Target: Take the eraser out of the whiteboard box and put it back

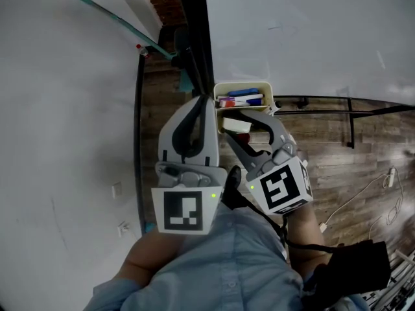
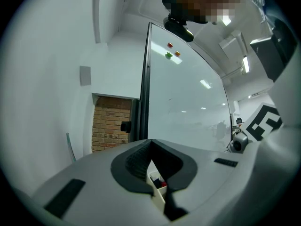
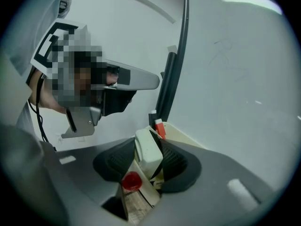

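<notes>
1. Right claw: your right gripper view shows the white eraser standing between the two dark pads. Each pad lies against one flank of it, so the claw is closed on the eraser at a fairly wide setting. The eraser is tilted, with its upper end above the pads.

2. Location of the eraser: in the head view it sits at the near edge of the cream whiteboard box, on your side of it. Whether its lower end is inside the box cannot be determined. In the right gripper view the box rim shows just behind the eraser.

3. Box contents: blue and red markers lie in the box. A red-tipped marker stands up just behind the eraser. A round red piece shows low between the pads, against the box's front wall; what it is cannot be determined.

4. Left claw: the tips meet and nothing is between them. The left gripper view confirms this, with the left claw closed to a point. It sits just left of the box, beside the black frame of the whiteboard.

5. Surroundings: green, red and orange magnets sit high on the whiteboard. A wooden floor lies below.
</notes>
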Motion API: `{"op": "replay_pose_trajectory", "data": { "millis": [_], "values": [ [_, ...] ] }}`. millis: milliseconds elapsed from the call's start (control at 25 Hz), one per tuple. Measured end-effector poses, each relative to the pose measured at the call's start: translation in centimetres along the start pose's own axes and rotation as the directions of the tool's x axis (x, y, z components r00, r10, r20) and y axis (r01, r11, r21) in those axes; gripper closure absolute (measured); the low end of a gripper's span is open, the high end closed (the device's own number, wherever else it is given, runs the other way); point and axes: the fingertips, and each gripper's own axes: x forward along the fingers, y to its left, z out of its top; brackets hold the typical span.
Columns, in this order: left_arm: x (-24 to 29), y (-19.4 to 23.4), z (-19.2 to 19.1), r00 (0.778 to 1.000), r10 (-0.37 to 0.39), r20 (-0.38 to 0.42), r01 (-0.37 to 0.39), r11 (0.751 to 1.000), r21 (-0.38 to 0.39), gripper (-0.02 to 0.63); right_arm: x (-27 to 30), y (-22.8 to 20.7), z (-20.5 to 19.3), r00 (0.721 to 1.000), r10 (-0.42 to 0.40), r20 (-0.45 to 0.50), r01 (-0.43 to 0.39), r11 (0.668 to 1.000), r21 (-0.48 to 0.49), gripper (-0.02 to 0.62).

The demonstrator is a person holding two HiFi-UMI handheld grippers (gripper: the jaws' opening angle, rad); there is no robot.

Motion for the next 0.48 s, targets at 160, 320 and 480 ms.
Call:
{"op": "replay_pose_trajectory", "data": {
  "millis": [160,320,480],
  "values": [
    [-0.4,-0.2,0.4,1.0,0.004,0.01,-0.004,1.0,0.014,0.601,-0.6,-0.5,0.6,1.0,-0.008,0.027,0.007,0.999,0.04,0.439],
    [-1.2,-0.5,1.3,0.999,0.013,0.029,-0.014,0.999,0.031,0.601,-1.9,-0.7,1.9,0.997,-0.015,0.07,0.012,0.999,0.043,0.439],
    [-2.2,-1.0,2.5,0.998,0.024,0.056,-0.027,0.999,0.048,0.601,-3.7,-0.9,3.4,0.991,-0.049,0.126,0.043,0.998,0.048,0.442]
  ]
}}
